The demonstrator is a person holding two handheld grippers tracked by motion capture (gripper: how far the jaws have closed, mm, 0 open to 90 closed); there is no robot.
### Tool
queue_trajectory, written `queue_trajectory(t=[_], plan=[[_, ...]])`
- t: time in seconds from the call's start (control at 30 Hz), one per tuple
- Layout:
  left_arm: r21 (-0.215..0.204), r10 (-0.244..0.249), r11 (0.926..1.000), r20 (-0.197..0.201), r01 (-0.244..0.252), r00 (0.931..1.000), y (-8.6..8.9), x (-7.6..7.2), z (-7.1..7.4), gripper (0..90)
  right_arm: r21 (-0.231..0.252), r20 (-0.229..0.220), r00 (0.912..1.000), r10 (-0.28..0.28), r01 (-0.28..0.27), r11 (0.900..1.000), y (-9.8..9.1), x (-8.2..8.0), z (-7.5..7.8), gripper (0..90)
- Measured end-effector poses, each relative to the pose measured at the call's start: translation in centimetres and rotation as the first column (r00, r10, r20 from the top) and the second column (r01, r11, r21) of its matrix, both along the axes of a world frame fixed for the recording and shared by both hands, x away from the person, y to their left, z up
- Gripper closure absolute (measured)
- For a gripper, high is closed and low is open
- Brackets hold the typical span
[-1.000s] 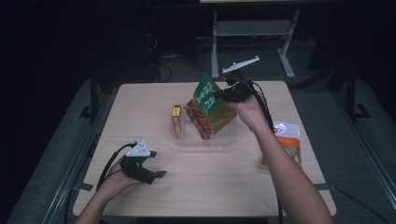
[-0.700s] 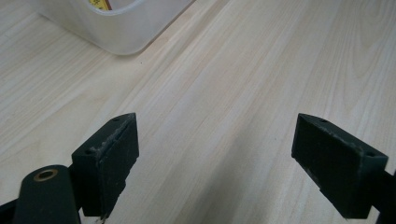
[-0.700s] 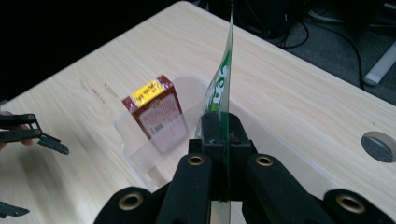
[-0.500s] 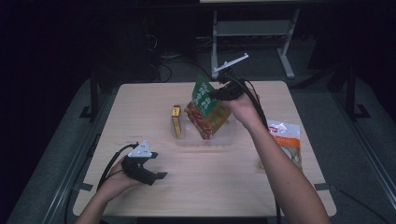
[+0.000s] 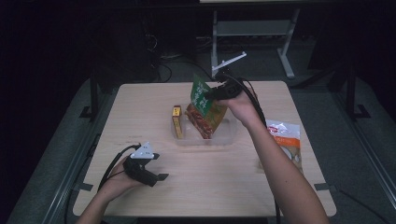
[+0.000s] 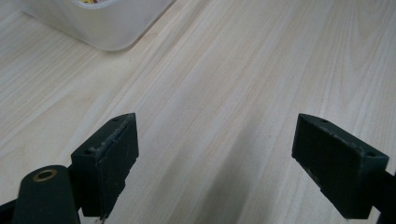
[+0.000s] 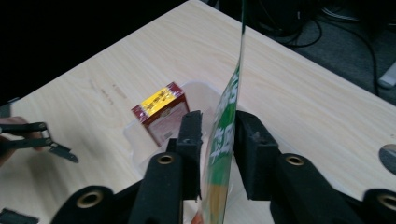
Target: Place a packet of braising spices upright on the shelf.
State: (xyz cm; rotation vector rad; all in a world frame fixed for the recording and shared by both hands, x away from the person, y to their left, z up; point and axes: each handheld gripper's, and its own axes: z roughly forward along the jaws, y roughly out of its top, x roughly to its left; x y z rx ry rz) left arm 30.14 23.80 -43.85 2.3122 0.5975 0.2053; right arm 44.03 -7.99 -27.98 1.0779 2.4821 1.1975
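Note:
A green and orange snack bag (image 5: 205, 105) stands on end in a clear plastic container (image 5: 205, 139) at mid-table. My right gripper (image 5: 208, 94) is at the bag's top edge. In the right gripper view the bag (image 7: 224, 140) runs edge-on between the jaws of this gripper (image 7: 218, 119). The jaws have just been opening, and a gap shows beside the left pad. A red and yellow box (image 5: 177, 121) stands in the container's left end, also visible as the box (image 7: 161, 114). My left gripper (image 5: 161, 177) rests open near the front left, jaws (image 6: 229, 149) wide over bare wood.
A white and orange snack bag (image 5: 285, 140) lies flat near the table's right edge. The container's corner (image 6: 107, 28) sits ahead of the left gripper. The left gripper (image 7: 56, 149) also appears far off in the right gripper view. Dark floor and a metal stand lie beyond the table.
My right hand has shifted a little to the left above the container, and the bag's top has gone with it. The left hand has stayed put.

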Motion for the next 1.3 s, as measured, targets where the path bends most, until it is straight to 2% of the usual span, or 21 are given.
queue_trajectory(t=[0.07,0.13,0.3,0.5,0.63,0.67,0.77,0.93,1.13,1.27,1.3], plan=[[0.002,0.000,1.0000,-0.001,0.000,1.0000,0.0,0.0,-0.1,14.2,0.013,-0.001,1.0000,0.009,-0.009,0.9999,-0.4,-0.4,-0.1,66.3],[0.005,0.000,1.0000,-0.005,0.000,1.0000,0.0,0.0,-0.1,14.2,0.005,0.007,0.9999,0.010,-0.010,0.9999,-0.8,-1.0,-0.1,61.5],[0.007,-0.001,1.0000,-0.005,0.001,1.0000,-0.1,0.0,-0.1,14.2,0.014,0.020,0.9996,0.022,-0.022,0.9997,-2.4,-2.1,-0.7,58.9],[0.008,0.001,1.0000,-0.006,-0.001,1.0000,-0.1,0.0,-0.2,14.2,0.048,0.036,0.9991,0.021,-0.023,0.9986,-4.2,-3.5,-1.8,64.3],[0.011,0.003,0.9999,-0.004,-0.003,1.0000,-0.1,0.0,-0.2,14.2,0.067,0.054,0.9985,0.011,-0.015,0.9976,-4.9,-3.8,-2.5,77.5],[0.011,0.003,0.9999,-0.004,-0.003,1.0000,-0.1,0.0,-0.2,14.2,0.072,0.046,0.9990,0.003,-0.006,0.9974,-5.0,-3.9,-2.5,81.3],[0.010,0.004,0.9999,-0.006,-0.004,1.0000,0.0,0.0,-0.2,14.2,0.065,0.061,0.9981,-0.002,-0.002,0.9979,-4.9,-3.8,-2.5,89.5],[0.019,0.000,0.9998,-0.008,0.000,1.0000,0.1,0.0,-0.1,14.2,0.053,0.082,0.9965,0.012,-0.017,0.9985,-4.4,-3.8,-2.1,90.0],[0.010,0.007,0.9999,-0.003,-0.007,1.0000,0.1,0.0,-0.1,14.2,0.015,0.093,0.9948,0.041,-0.043,0.9990,-2.9,-3.2,-1.1,90.0],[0.016,0.000,0.9999,-0.003,0.000,1.0000,0.2,0.0,-0.1,14.2,0.017,0.091,0.9947,0.046,-0.048,0.9987,-2.2,-2.8,-0.8,90.0],[0.007,0.005,1.0000,-0.006,-0.005,1.0000,0.1,0.0,-0.1,14.2,0.021,0.087,0.9951,0.047,-0.049,0.9986,-2.1,-2.7,-0.8,89.9]])
